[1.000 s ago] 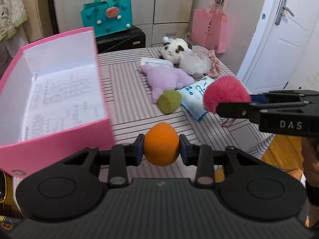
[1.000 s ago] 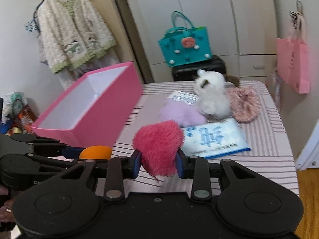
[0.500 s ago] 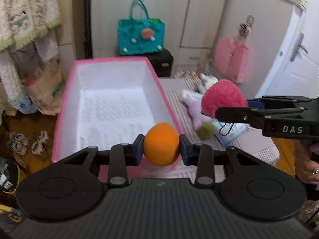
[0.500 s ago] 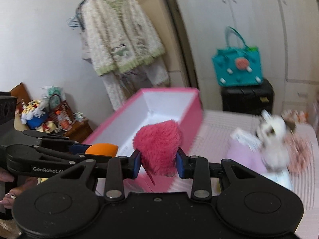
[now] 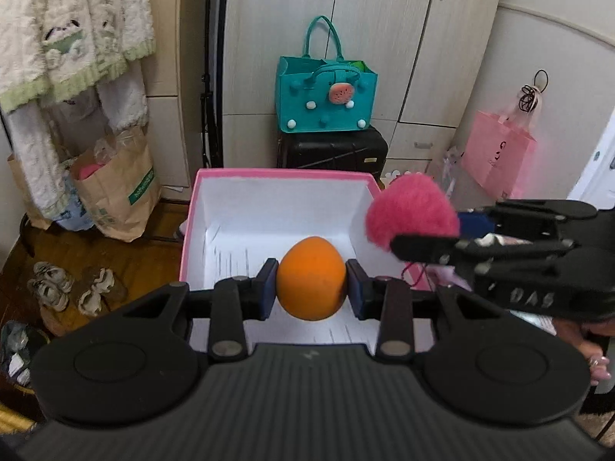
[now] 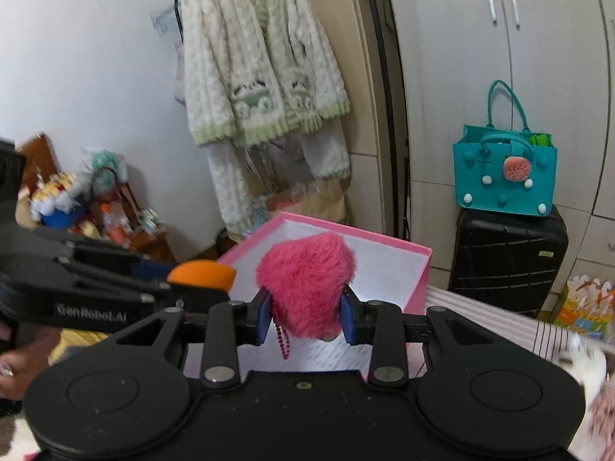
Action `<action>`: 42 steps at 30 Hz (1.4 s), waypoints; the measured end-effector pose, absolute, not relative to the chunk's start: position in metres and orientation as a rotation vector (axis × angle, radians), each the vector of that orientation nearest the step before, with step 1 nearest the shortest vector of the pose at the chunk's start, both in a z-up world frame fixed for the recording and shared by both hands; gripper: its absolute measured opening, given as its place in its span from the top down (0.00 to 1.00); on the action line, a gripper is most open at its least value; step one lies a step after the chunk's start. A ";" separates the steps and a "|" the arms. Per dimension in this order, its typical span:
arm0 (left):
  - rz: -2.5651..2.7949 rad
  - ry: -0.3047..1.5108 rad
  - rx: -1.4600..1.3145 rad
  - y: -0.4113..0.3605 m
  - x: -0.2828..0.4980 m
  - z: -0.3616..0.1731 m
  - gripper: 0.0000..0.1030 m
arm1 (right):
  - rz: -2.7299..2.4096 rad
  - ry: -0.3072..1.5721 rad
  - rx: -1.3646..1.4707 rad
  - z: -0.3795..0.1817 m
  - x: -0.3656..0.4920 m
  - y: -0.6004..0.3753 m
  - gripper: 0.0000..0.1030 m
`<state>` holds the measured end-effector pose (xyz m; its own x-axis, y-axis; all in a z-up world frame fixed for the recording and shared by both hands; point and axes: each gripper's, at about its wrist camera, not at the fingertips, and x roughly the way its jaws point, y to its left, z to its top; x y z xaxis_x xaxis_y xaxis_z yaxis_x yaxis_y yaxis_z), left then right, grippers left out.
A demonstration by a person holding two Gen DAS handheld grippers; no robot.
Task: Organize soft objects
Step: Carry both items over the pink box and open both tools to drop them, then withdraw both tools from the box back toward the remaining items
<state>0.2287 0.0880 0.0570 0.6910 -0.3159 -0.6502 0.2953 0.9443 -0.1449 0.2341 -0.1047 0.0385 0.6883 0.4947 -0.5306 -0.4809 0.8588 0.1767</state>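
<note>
1. Clamping an orange egg-shaped ball (image 5: 311, 278) between its blue pads, the left gripper (image 5: 311, 288) holds it over the open pink box (image 5: 284, 176).
2. Just to the right, the right gripper (image 6: 305, 313) is clenched on a fluffy pink heart (image 6: 305, 280), its bead chain dangling, above the box's near right wall.
3. Beyond the box stands a black suitcase (image 5: 332, 151) with a teal bag (image 5: 326, 101) on top.

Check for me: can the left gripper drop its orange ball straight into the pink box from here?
Probably yes. The left gripper, shut on the orange ball, hangs over the open pink box, nothing beneath it. The right gripper with the pink pom-pom sits off to the side.
</note>
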 end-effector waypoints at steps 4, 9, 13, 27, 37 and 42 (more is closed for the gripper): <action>-0.348 0.764 -0.023 0.086 0.279 0.043 0.65 | 0.541 0.660 -0.085 0.027 0.275 -0.094 0.61; -0.303 0.853 0.066 0.069 0.327 0.019 0.65 | 0.552 0.726 -0.170 0.010 0.305 -0.080 0.61; -0.258 0.894 0.070 0.070 0.347 0.005 0.65 | 0.531 0.743 -0.251 -0.001 0.315 -0.070 0.61; -0.208 0.844 0.040 0.077 0.347 0.012 0.26 | 0.488 0.723 -0.248 -0.001 0.323 -0.077 0.29; -0.182 0.764 0.104 0.079 0.297 0.046 0.18 | 0.493 0.687 -0.123 0.034 0.272 -0.102 0.22; -0.190 0.723 0.121 0.084 0.264 0.068 0.15 | 0.499 0.696 -0.076 0.050 0.240 -0.109 0.22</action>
<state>0.2639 0.0841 0.0678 0.7339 -0.1309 -0.6665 0.2140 0.9759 0.0439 0.2399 -0.1090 0.0501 0.6557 0.4147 -0.6309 -0.4644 0.8804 0.0960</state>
